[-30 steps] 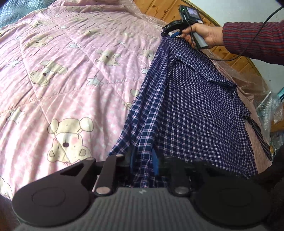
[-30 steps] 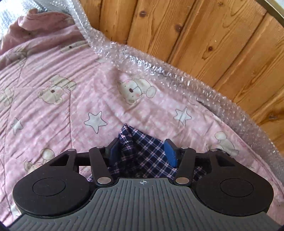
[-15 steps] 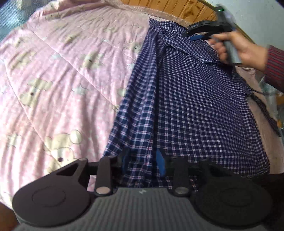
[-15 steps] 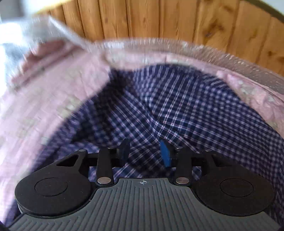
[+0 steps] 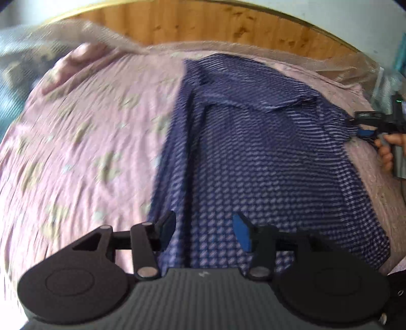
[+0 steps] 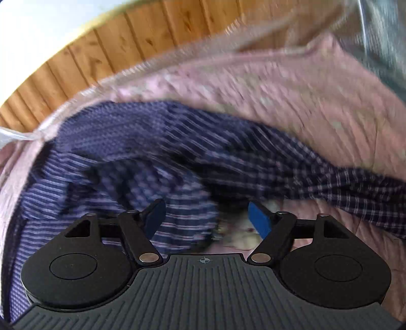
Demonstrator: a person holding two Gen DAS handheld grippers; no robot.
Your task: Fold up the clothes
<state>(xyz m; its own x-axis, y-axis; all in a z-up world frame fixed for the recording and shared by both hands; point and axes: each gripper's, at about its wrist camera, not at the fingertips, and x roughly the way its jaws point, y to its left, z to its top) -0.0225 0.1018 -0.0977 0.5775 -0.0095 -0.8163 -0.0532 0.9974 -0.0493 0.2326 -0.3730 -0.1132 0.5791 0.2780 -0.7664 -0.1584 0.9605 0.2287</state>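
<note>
One checked shirt [image 5: 253,157] lies spread on the pink quilt [image 5: 83,142], below one wooden headboard [image 5: 203,25]. Both grippers are released: the left gripper [image 5: 204,228] hovers over the hem, and the right gripper [image 6: 206,215], held in one hand [image 5: 389,149], is by a sleeve, gripping nothing.

Shirt [image 5: 253,152] lies on quilt [image 5: 88,142], right of its middle. Headboard [image 5: 228,22] behind quilt. Left gripper [image 5: 204,229] at near hem, right gripper [image 5: 365,128] at right edge.
</note>
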